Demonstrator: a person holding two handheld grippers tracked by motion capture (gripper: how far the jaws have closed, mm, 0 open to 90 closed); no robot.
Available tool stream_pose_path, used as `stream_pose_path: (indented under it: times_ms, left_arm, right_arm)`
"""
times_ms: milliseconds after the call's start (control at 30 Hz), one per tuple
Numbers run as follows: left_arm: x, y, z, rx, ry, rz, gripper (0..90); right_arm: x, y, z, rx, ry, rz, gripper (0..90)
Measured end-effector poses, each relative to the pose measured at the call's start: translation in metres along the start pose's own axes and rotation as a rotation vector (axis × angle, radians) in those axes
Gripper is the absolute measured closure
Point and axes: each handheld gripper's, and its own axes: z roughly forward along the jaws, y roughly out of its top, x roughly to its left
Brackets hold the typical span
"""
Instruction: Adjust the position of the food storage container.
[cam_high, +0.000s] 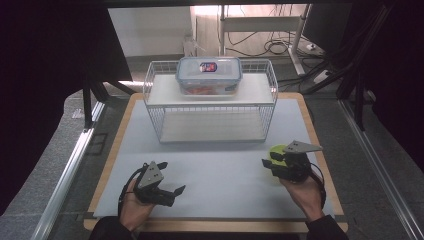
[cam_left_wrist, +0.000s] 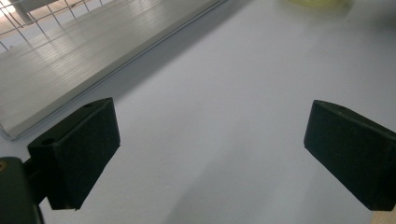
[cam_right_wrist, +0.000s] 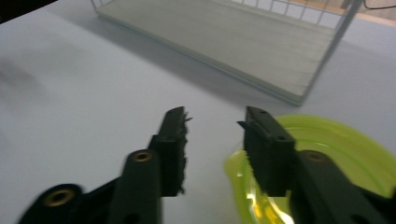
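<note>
Before us a pale grey mat (cam_high: 215, 165) covers the wooden table, and at its far half stands a white wire rack (cam_high: 210, 102) with a clear lidded food box (cam_high: 209, 75) on its upper shelf. Our left gripper (cam_high: 172, 177) rests low on the mat's near left, jaws spread wide and empty. Our right gripper (cam_right_wrist: 212, 135) sits near right with jaws parted, one jaw over the rim of a yellow-green plate (cam_right_wrist: 345, 144), not clamped on it.
</note>
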Motion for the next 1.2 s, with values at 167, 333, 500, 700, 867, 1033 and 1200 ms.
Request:
stream_pose_path:
  times_ms: [167,333,500,700,867,1033,1200]
  left_arm:
    - [0.002,-0.002,0.001,0.007,-0.007,-0.013,4.1]
    - [0.003,-0.002,0.001,0.011,-0.005,-0.013,4.8]
    - [0.004,-0.003,0.003,0.021,-0.009,-0.021,4.9]
    - [0.005,-0.004,0.004,0.035,-0.015,-0.025,5.1]
    - [0.004,-0.005,0.005,0.045,-0.017,-0.022,5.3]
    - [0.004,-0.005,0.006,0.050,-0.018,-0.019,5.4]
    - [0.003,-0.005,0.007,0.056,-0.021,-0.015,5.5]
  right_arm:
    - [-0.020,-0.001,-0.010,-0.022,-0.064,0.026,81.6]
    - [-0.044,-0.004,-0.018,-0.048,-0.146,0.053,90.0]
    - [-0.069,-0.012,-0.018,-0.023,-0.239,0.102,90.0]
    - [-0.087,-0.025,-0.013,0.030,-0.283,0.144,89.9]
    - [-0.093,-0.031,-0.007,0.074,-0.293,0.142,89.8]
    - [-0.092,-0.033,-0.003,0.082,-0.269,0.150,89.6]
    - [-0.088,-0.032,-0.001,0.081,-0.245,0.171,89.5]
